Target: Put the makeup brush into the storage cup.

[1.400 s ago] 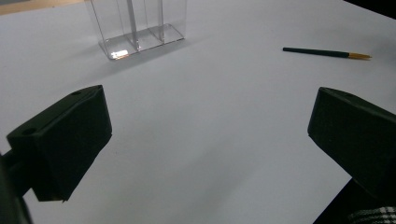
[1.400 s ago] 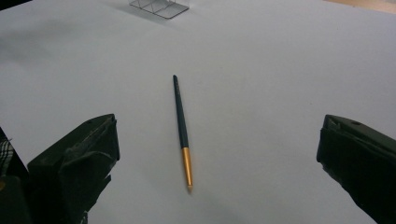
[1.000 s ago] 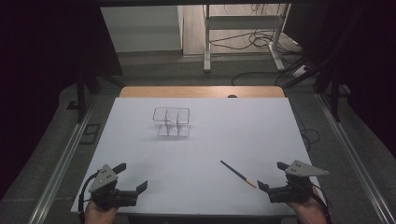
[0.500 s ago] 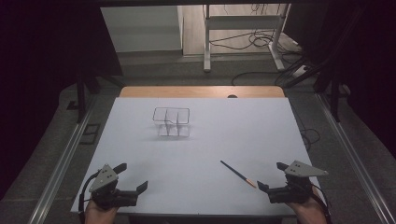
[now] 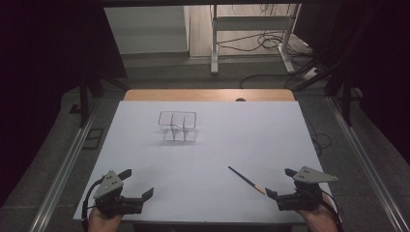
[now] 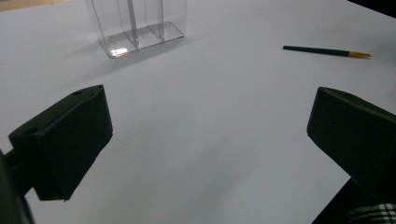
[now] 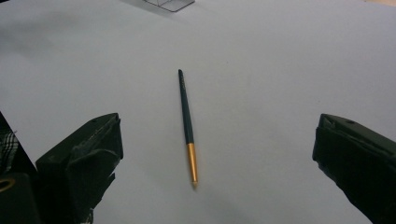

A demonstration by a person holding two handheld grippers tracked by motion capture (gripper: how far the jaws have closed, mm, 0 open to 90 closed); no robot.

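The slim dark green pen with a gold-coloured tip (image 5: 246, 180) is seen lying flat on the white table top (image 5: 208, 159), near the front right corner, just ahead of the right gripper (image 5: 281, 184), whose black jaws are spread wide with nothing between them; in the right gripper view the pen (image 7: 187, 126) is framed between those jaws, gold end nearest. The left gripper (image 5: 137, 184) is held low at the front left corner, jaws likewise spread and empty, well apart from the pen (image 6: 327, 51). A clear plastic divided holder (image 5: 177, 126) is stood upright toward the middle back of the surface, its compartments empty as far as can be told. A strip of bare wood (image 5: 208, 94) is left showing along the far edge of the table. Beyond it, a grey floor (image 5: 159, 67), loose black cables (image 5: 261, 46) and the legs of a pale metal stand (image 5: 251, 29) are visible, with dark surroundings at both sides
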